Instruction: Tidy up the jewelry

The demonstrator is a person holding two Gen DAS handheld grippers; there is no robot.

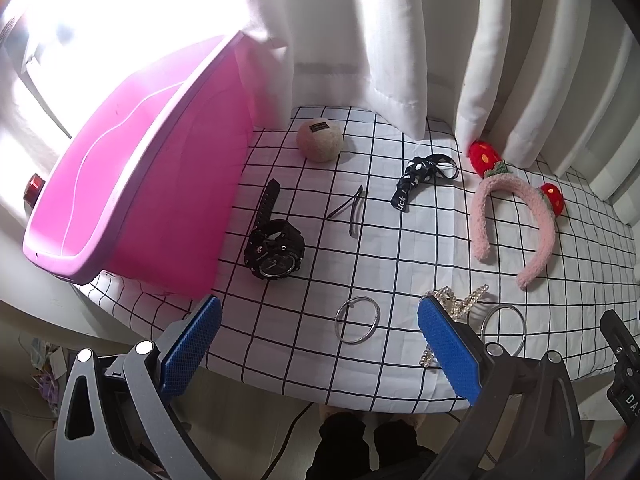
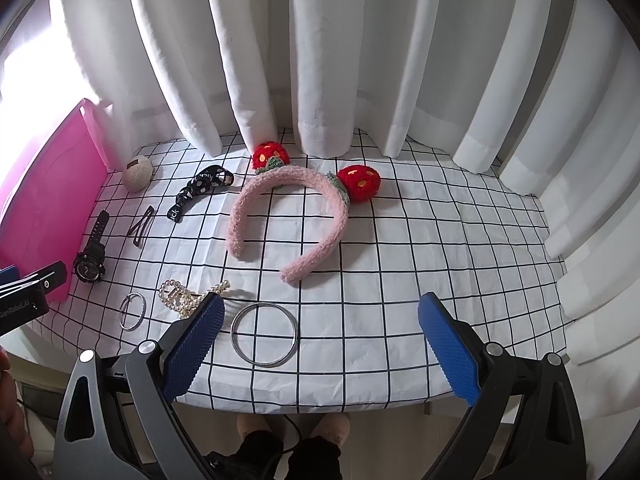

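Strong daylight pours in from the upper left, blowing out the window [image 1: 100,8] to pure white glare and washing the pink bin [image 1: 132,168]. The white curtains [image 2: 320,60] glow evenly. Shadows stay soft and short. Fisheye bending curves the checked cloth [image 2: 400,280]; corners darken.

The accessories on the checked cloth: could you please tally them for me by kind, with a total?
Metal bangles: 2, a small one and a large one
Black watch: 1
Pearl piece: 1
Black hair clip: 1
Dark printed hair tie: 1
Pink strawberry headband: 1
Beige ball: 1
Total: 8
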